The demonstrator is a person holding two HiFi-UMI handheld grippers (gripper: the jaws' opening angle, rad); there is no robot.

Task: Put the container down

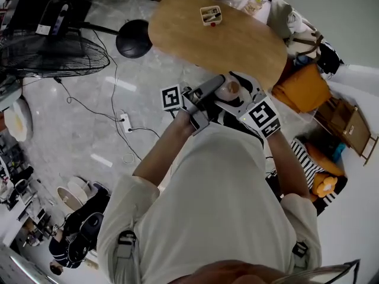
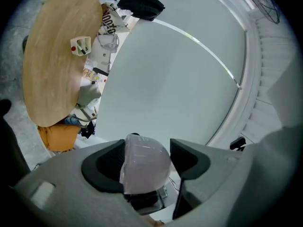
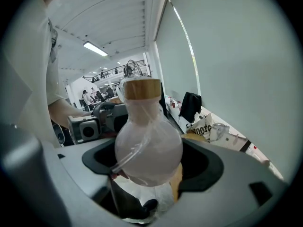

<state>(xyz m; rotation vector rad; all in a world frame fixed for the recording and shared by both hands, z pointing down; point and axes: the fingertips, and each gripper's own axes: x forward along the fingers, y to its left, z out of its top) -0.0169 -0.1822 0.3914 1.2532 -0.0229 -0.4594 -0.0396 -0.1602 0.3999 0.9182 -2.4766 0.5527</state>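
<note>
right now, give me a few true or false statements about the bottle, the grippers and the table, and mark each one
1. The bottle sits between the right gripper's jaws. True.
2. The bottle stands on the table. False: the grippers hold it up, off the table.
3. The bottle's cap is wooden. True.
4. The table has nothing on it. False: a small white box stands on it.
5. The left gripper is empty. False: the bottle is between its jaws too.
</note>
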